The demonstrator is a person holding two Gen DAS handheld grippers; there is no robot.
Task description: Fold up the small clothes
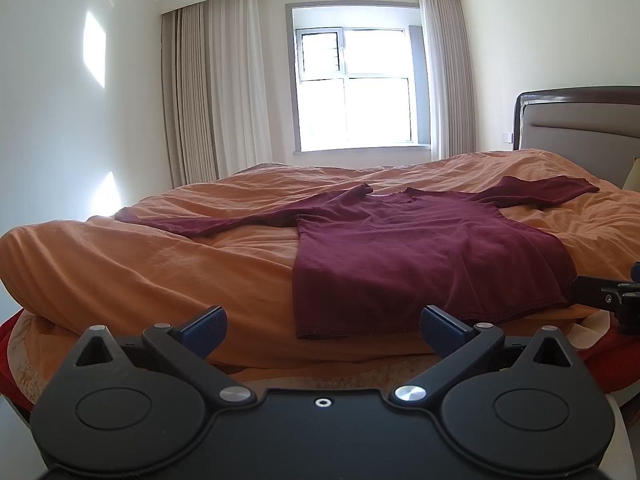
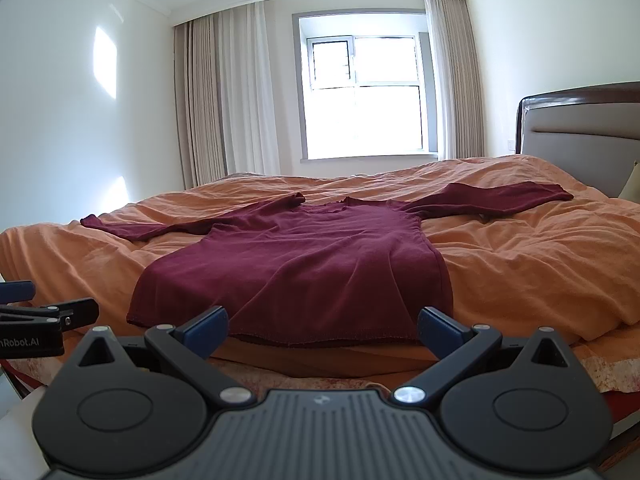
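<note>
Nearest the lens, black left gripper with blue-padded fingers, jaws spread wide apart, nothing between them, held just short of the bed's near edge. Likewise black right gripper, blue pads far apart, empty, also just short of that edge. Seen at the right rim of the left wrist view: part of the right gripper; at the left rim of the right wrist view: part of the left one.

Lying flat on a rumpled orange duvet over the bed: a dark maroon long-sleeved knit top, front or back up cannot be told. Hem toward the near edge of the bed, just beyond both sets of jaws, not touched by either. Neckline toward the window. Sleeves stretched out to either side, one toward the grey padded headboard with dark wooden frame, the other toward the foot of the bed. Beige curtains on both sides of the window, behind the bed
</note>
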